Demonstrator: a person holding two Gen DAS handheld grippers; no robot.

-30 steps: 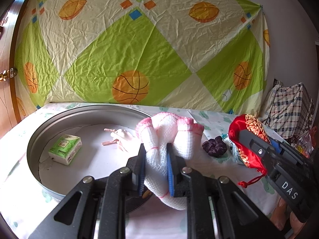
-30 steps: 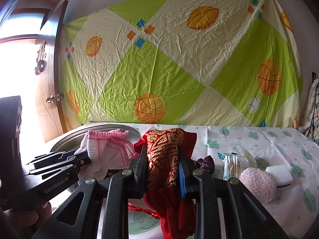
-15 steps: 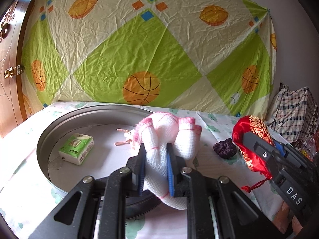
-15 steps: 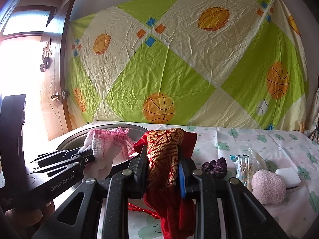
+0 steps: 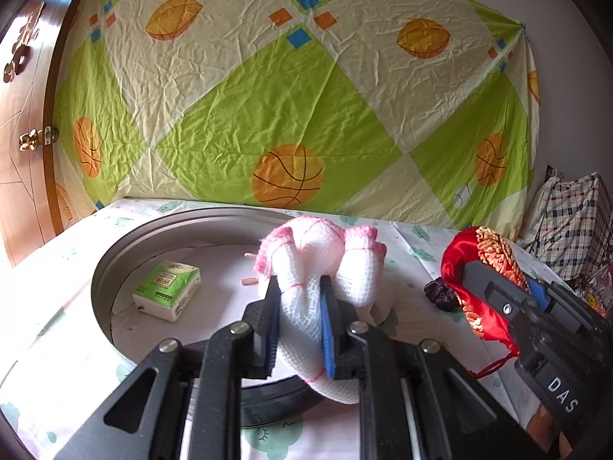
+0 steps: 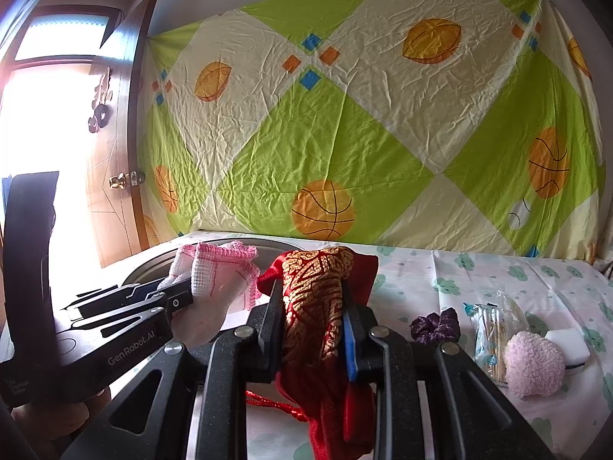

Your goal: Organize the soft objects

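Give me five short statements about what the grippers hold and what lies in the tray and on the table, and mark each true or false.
1. The left gripper is shut on the pink and white cloth. True.
2. The right gripper is open. False: it is shut on the red and gold pouch.
3. The tissue pack lies inside the round metal tray. True.
4. The purple scrunchie lies in the tray. False: it lies on the tablecloth.
5. The fluffy pink puff sits beside the white sponge. True.

Tissue pack (image 5: 166, 289) lies in the tray (image 5: 115, 264); scrunchie (image 5: 440, 293) on the table right of it.
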